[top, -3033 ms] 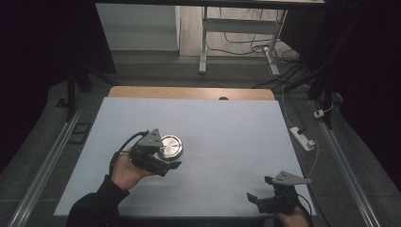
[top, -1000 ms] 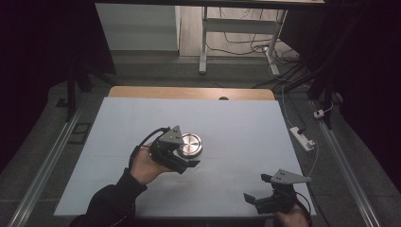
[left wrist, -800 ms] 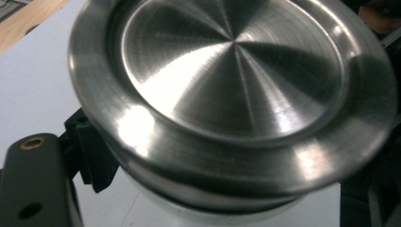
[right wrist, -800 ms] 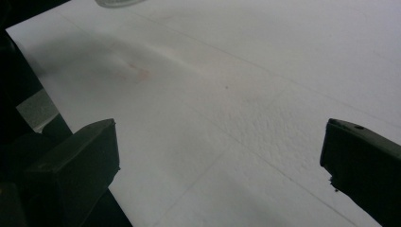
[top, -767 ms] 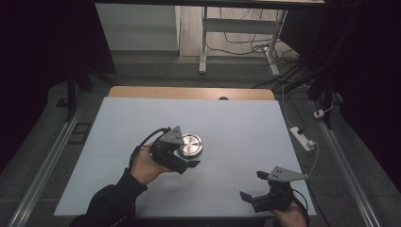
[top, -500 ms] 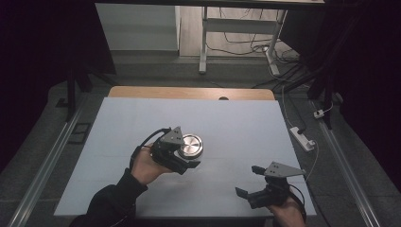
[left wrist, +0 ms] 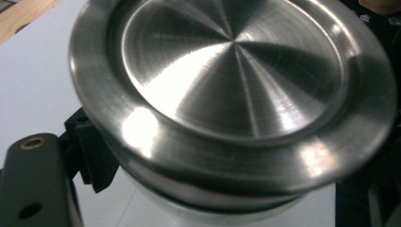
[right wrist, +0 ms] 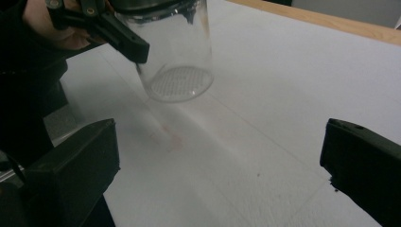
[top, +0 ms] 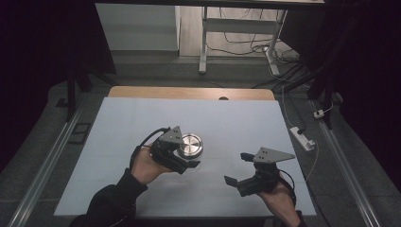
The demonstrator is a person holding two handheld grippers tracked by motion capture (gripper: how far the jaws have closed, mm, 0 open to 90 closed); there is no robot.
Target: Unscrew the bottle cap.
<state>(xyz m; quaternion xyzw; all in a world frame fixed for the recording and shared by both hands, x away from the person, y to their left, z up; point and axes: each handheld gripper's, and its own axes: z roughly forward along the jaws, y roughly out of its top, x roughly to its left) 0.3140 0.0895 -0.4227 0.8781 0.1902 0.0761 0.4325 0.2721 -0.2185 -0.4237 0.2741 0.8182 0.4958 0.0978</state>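
Between the right gripper (top: 239, 169) and the jar (top: 190, 145) held by the left gripper (top: 187, 161), bare tabletop (top: 236, 123) lay unobstructed.

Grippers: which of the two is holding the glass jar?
The left gripper. Its jaws clamp the glass jar just under the metal lid, while the right gripper is open and holds nothing.

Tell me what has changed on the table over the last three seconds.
The left gripper carried the glass jar with the metal lid rightward toward the table's middle in the high view, then held there, jaws clamped on it. The right gripper, jaws open and empty, moved up and leftward toward the jar. The white table cover stayed as it was.
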